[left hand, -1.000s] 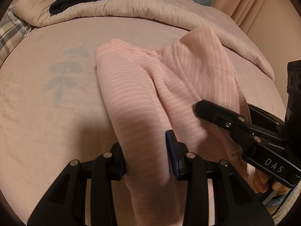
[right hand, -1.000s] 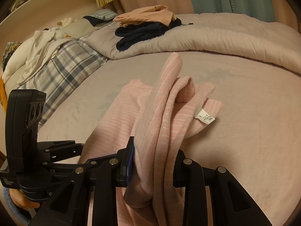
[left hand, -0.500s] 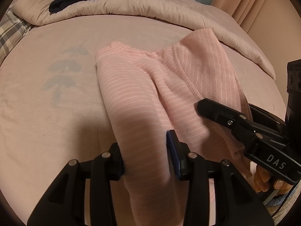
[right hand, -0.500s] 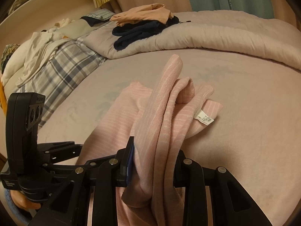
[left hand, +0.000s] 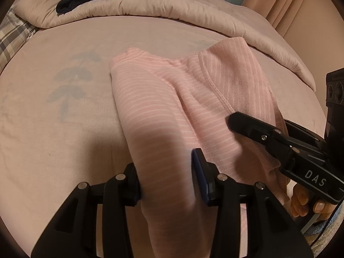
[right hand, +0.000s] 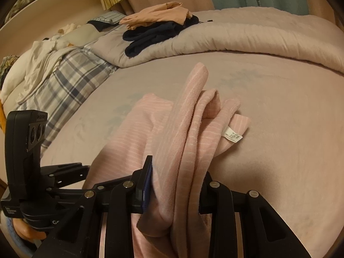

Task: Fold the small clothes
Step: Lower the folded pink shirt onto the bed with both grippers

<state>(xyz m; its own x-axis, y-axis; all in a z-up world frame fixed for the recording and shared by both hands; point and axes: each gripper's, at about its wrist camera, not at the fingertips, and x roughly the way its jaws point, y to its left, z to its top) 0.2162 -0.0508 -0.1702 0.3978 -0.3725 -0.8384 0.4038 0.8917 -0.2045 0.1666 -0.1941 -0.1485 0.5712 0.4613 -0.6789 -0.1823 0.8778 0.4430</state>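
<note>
A pink striped garment [left hand: 150,99] lies partly on the pink bed sheet [left hand: 53,118], with its near end lifted. My left gripper [left hand: 166,178] has a thick fold of it between its fingers. The jaws are opening, and the cloth still fills the gap and touches both pads. My right gripper [right hand: 176,182] is shut on several bunched layers of the same garment [right hand: 133,133], which rise in loose folds past its fingers. A white care label [right hand: 233,136] hangs out on the right. The two grippers sit side by side at the near edge of the bed.
A rolled pinkish duvet [right hand: 258,36] runs across the back of the bed, with dark navy clothes [right hand: 154,34] and a peach garment [right hand: 159,14] on it. Plaid bedding [right hand: 71,75] and white clothes [right hand: 40,58] lie at the left. Curtains hang behind.
The left fingers stand very slightly wider around the fold. The garment and both hands have otherwise stayed where they were.
</note>
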